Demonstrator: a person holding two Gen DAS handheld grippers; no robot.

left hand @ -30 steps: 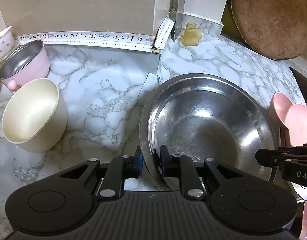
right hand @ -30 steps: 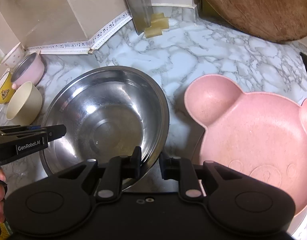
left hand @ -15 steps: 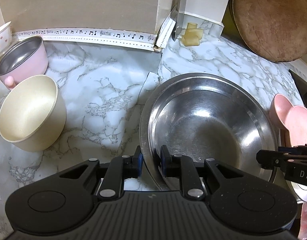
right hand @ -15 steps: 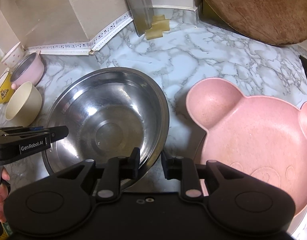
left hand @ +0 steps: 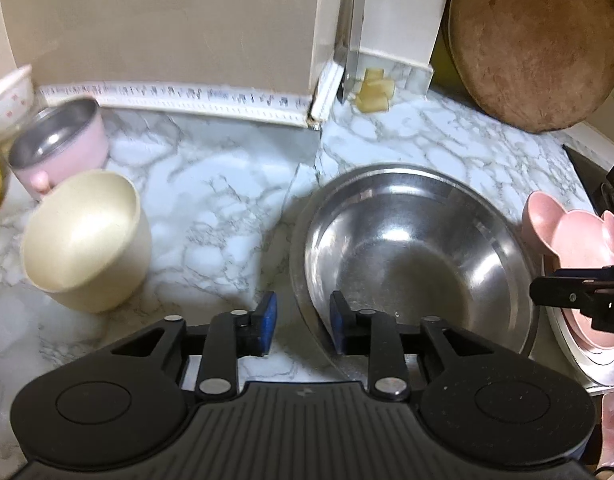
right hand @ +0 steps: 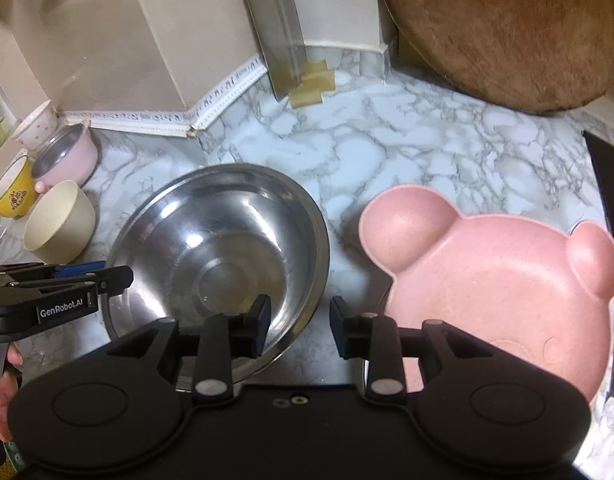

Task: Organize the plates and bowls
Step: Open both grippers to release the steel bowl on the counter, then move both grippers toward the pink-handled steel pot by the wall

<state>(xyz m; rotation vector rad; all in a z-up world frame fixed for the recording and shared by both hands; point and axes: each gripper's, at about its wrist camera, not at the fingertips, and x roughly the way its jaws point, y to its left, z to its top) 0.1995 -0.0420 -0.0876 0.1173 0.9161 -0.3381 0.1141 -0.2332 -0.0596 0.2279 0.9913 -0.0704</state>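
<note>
Both tongs' jaws astride steel bowl (left hand: 419, 256) rim

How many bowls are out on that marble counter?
5, not counting the pink bear-shaped plate: big steel bowl in the middle; cream bowl, pink steel-lined bowl, yellow bowl and white patterned bowl clustered at far left. More may sit off-frame.

We log: marble-pattern bench (left hand: 235, 184); round wooden board (left hand: 535, 40) leaning at back right; cleaver (right hand: 281, 36) upright against wall; music-note trim strip (left hand: 187, 98) along wall base.
</note>
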